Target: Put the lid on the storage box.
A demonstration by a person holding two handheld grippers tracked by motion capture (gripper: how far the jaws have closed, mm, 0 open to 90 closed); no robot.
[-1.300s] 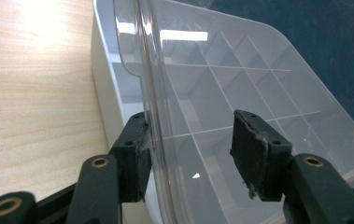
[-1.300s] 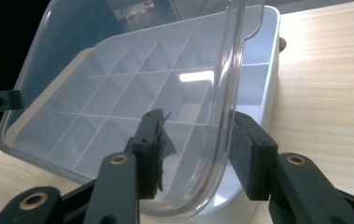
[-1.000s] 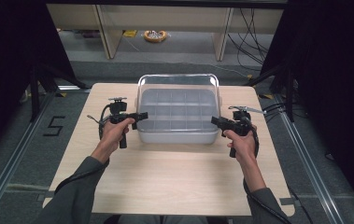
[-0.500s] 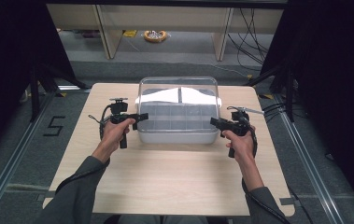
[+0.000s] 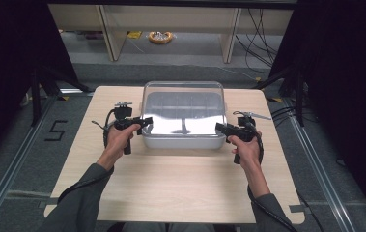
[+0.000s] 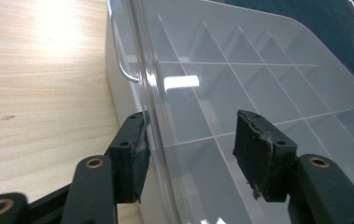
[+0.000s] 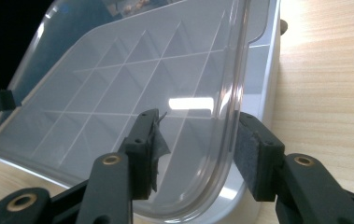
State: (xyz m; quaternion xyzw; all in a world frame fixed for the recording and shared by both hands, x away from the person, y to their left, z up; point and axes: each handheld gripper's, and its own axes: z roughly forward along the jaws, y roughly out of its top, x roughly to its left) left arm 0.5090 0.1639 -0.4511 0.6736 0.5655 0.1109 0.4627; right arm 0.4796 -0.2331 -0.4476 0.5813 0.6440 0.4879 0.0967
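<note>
A clear plastic box (image 5: 183,140) with a grid of small compartments sits in the far middle of the worktop (image 5: 171,188), its back wall close to the far edge. Its see-through lid (image 5: 184,108) is tilted up at the front, hinging along the back, with glare across it. In the left gripper view the lid (image 6: 240,74) shows rounded corners and a raised rim, and the partition grid reads through it.

The left gripper (image 5: 144,121) is at the box's left end. Its jaws have just been opening, and they straddle the lid's edge: the outer pad (image 6: 135,154) lies against the rim, the inner pad (image 6: 258,149) stands clear of the plastic. The right gripper (image 5: 220,128) mirrors this at the right end. Its jaws have eased apart a little over the last second, with the lid's edge (image 7: 233,116) between them, and I cannot tell whether either pad still presses on it.

Bare worktop runs wide in front of the box, toward the person, and narrower strips lie on either side beyond each hand. The left and right worktop edges are near the grippers' outer sides. Past the far edge the floor (image 5: 180,58) drops away, with shelf legs and cables beyond.
</note>
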